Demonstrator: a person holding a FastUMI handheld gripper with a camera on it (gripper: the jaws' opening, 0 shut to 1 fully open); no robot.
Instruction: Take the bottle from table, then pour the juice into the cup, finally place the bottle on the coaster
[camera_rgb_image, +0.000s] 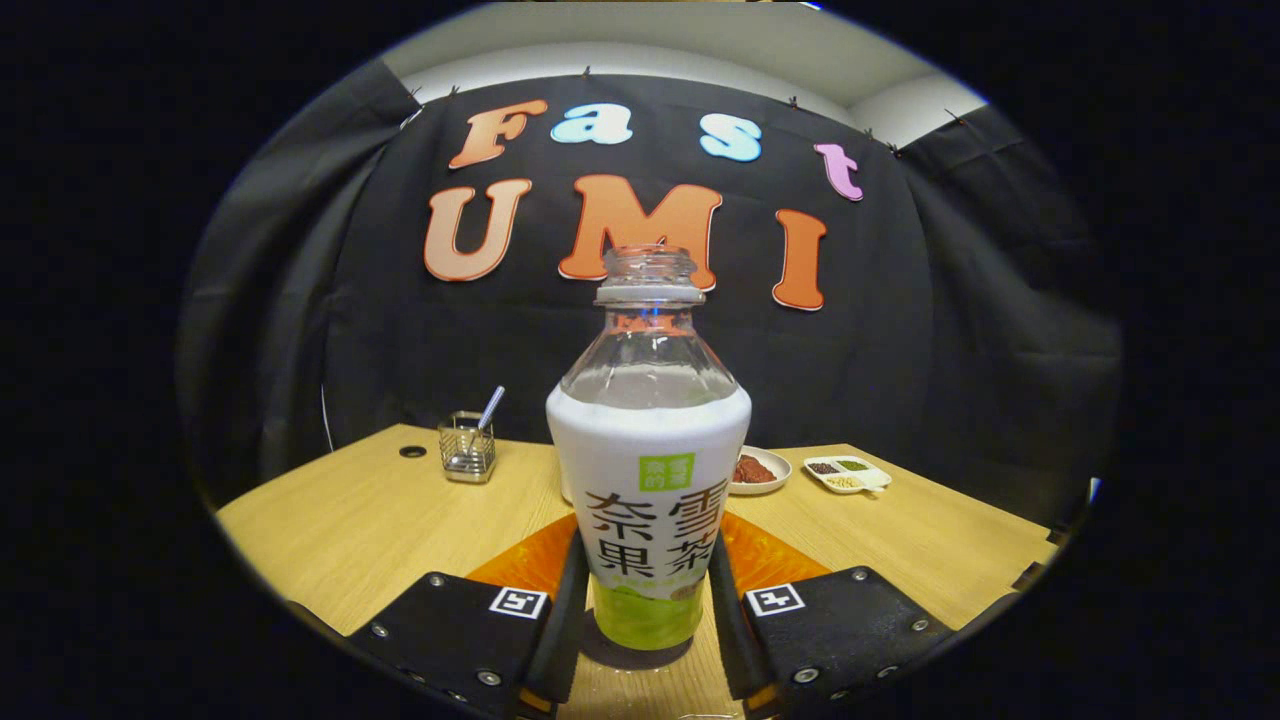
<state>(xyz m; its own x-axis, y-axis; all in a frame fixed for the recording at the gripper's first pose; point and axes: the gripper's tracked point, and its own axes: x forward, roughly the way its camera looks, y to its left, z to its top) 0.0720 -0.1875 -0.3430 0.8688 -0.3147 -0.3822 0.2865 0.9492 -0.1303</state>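
Gripper view: tongs (646, 600) clamp uncapped bottle (648, 500) upright between both fingers; wooden worktop (340, 520); orange coaster (770, 560) behind bottle; black cloth wall (900, 350); utensil holder (467, 446), dishes (757, 470) beyond.

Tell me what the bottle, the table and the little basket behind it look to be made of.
Bottle, held upright between the gripper fingers: clear, glossy plastic by the look, since the wall shows through its shoulder; a matte white printed sleeve wraps the body.
Table: pale wood grain, smooth and low-sheen, possibly laminate.
Basket: shiny wire mesh, likely metal.
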